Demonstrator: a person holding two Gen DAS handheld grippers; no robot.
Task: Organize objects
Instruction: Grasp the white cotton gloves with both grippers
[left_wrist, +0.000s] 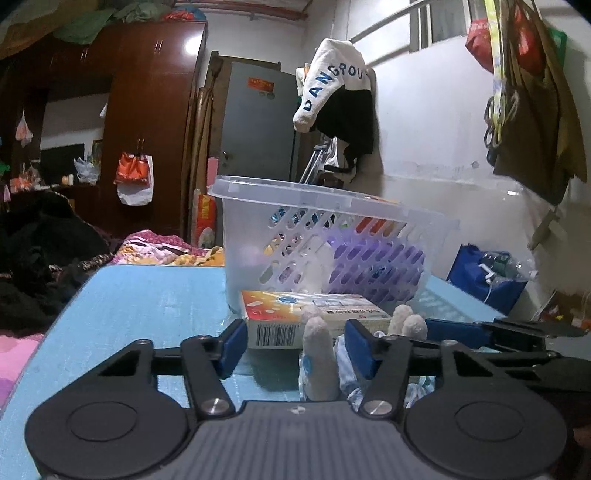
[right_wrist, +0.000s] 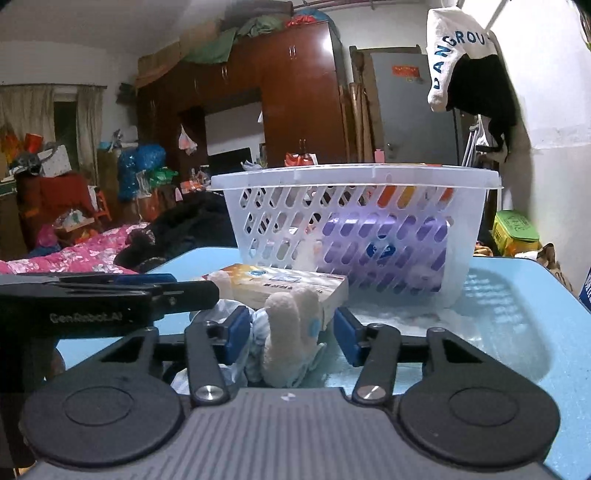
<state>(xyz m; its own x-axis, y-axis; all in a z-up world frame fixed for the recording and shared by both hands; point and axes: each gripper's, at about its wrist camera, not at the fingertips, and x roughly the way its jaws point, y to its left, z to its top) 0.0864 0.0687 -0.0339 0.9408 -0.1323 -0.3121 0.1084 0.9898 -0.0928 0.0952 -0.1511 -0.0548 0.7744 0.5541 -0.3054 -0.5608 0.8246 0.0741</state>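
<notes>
A blue table (left_wrist: 147, 302) held a clear slotted basket (left_wrist: 280, 192) standing upright at its far side. A purple pack (left_wrist: 373, 258) lay inside the basket, along with other coloured items too blurred to name. Just in front of the basket, a flat orange-and-white box (left_wrist: 266, 302) lay on the table, its barcode end facing the left wrist camera.

Nearest the cameras, a plush toy (left_wrist: 320, 362) with fuzzy white limbs and pale blue striped cloth lay on the table, just in front of the box.

The left gripper (left_wrist: 297, 347) sat low over the table with its 2 blue pads spread. 1 white limb stood upright between them, and a gap separated it from the left pad. The right pad sat against the cloth, but whether it pressed could not be told.

The right gripper (right_wrist: 291, 334) was also spread, straddling the toy's other part. In the right wrist view its left pad met the striped cloth, while its right pad stood clear of the limbs.

The 2 grippers were side by side, close together. The left gripper's finger crossed the left edge of the right wrist view, and the right gripper's blue finger reached in from the right in the left wrist view.
</notes>
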